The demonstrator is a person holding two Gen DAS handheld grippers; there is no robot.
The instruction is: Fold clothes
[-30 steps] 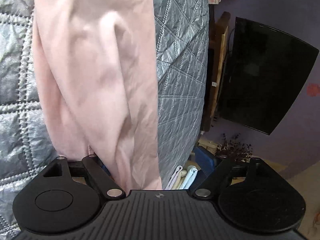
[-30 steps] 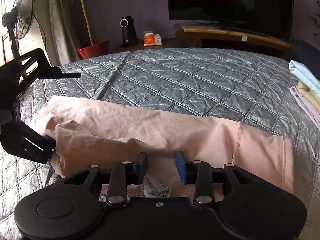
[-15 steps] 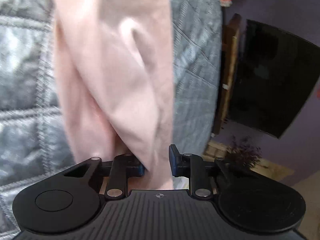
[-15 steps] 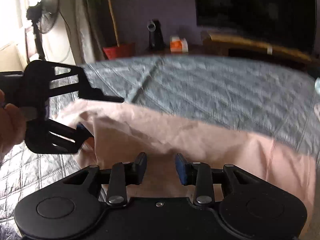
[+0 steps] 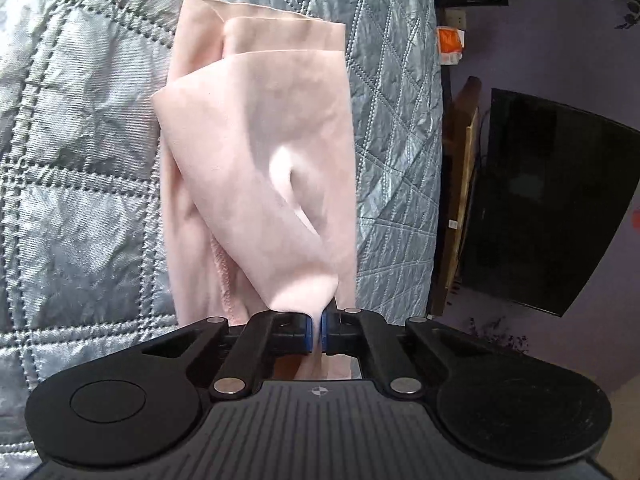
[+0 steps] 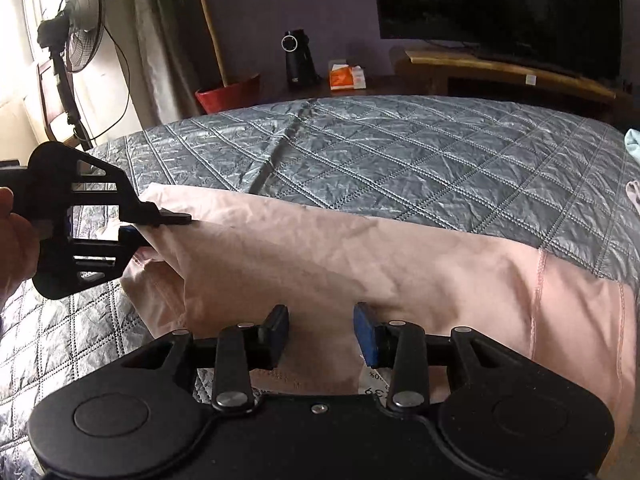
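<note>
A: Lower centre of the left wrist view, the left gripper (image 5: 318,330) has just been closing, and now its blue pads are pressed together on a fold of the pink garment (image 5: 260,152). Cloth runs right between them.

B: In the right wrist view that same gripper (image 6: 160,226) sits at the left edge, a hand (image 6: 14,240) behind it, the pinched corner lifted a little off the quilted grey bedspread (image 6: 400,160).

A: And the garment itself?

B: Stretched across the middle of the right view (image 6: 360,272), from that pinch on the left to a stitched hem at the right edge, lying on the bedspread.

A: The right gripper (image 6: 322,334), bottom centre?

B: Jaws stand partly spread, pink cloth between and under them. Whether the pads actually press on it, I cannot tell. A white printed tag (image 6: 374,384) peeks out just below its right finger.

A: Behind the bed, upper part of the frame: a dark television (image 6: 500,8) on a wooden stand, a red plant pot (image 6: 228,96), a standing fan (image 6: 80,28) at the upper left.
</note>
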